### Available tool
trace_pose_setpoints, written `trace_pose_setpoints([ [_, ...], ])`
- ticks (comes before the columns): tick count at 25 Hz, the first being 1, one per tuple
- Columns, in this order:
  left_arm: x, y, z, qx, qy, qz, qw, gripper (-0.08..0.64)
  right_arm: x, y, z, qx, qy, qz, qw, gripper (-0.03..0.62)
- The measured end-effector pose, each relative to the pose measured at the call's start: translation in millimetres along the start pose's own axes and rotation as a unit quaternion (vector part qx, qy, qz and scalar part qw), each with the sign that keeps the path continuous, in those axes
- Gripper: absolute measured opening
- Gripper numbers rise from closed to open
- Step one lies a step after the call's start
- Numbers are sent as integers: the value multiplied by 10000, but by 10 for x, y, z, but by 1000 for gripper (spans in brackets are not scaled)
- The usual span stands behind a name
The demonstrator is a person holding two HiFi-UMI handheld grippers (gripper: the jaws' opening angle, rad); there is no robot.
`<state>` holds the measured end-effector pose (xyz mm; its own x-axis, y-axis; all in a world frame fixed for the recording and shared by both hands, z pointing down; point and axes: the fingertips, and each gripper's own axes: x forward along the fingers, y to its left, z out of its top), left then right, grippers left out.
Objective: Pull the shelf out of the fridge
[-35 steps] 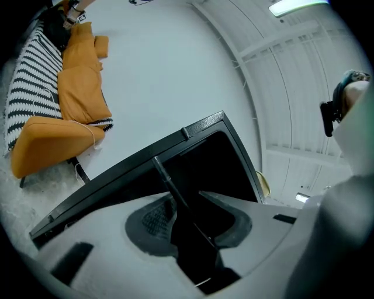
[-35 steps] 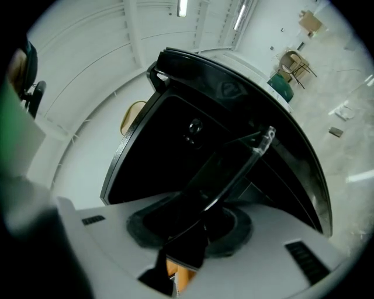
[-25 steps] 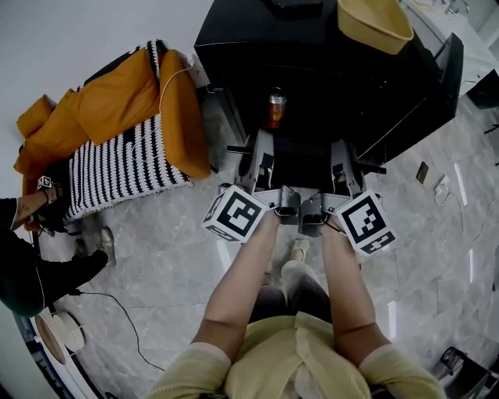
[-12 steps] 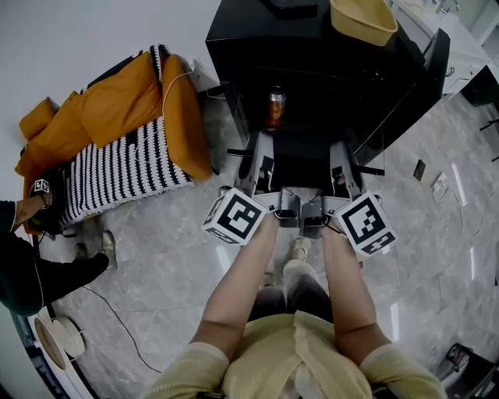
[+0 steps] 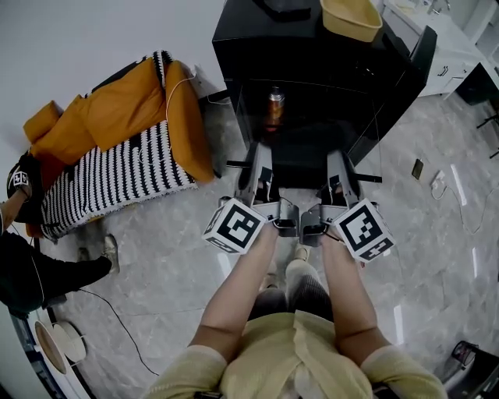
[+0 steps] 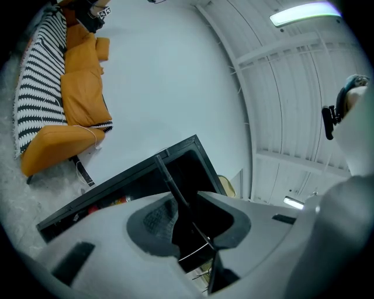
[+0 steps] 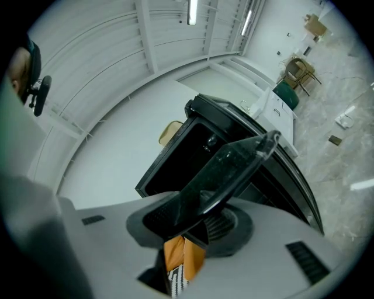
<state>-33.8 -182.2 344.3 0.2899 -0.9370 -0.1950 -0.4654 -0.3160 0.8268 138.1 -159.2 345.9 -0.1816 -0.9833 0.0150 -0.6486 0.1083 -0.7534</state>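
Shelf [image 7: 228,166]: a clear glass panel with a dark edge, seen projecting from the open front of the fridge [image 5: 312,47] toward the person; its near edge is held at both corners.
Left gripper [image 5: 260,156]: jaws are clamped on the shelf's left edge, which is seen as a dark bar between the pads.
Right gripper [image 5: 340,160]: jaws are closed on the glass at the right.
Can [image 5: 274,105]: seen upright in the fridge opening; whether it stands on the shelf cannot be told.
Basin [image 5: 351,15]: yellow, placed on the fridge top.
Sofa [image 5: 117,117]: orange, set left of the fridge.
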Motion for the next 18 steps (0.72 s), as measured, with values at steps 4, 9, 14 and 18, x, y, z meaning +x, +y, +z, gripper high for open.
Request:
trace_pose_setpoints([
  [4,-143,-79,32,-181,-84,29,9998,97,-145,77,-6,-96,-2,47,9999,124],
  [9,-315,-189,61,-211,-97,25,9997,95,-319,172,3,-148,8,98,9998,124],
  [14,-453,-274,104,-270,-64,0,9996,95,-445,296,-7,-190,69,168,9997,124],
  [18,-577,-355,195,-225,-95,-24,9997,95,-552,427,11,-255,84,252,9993,124],
])
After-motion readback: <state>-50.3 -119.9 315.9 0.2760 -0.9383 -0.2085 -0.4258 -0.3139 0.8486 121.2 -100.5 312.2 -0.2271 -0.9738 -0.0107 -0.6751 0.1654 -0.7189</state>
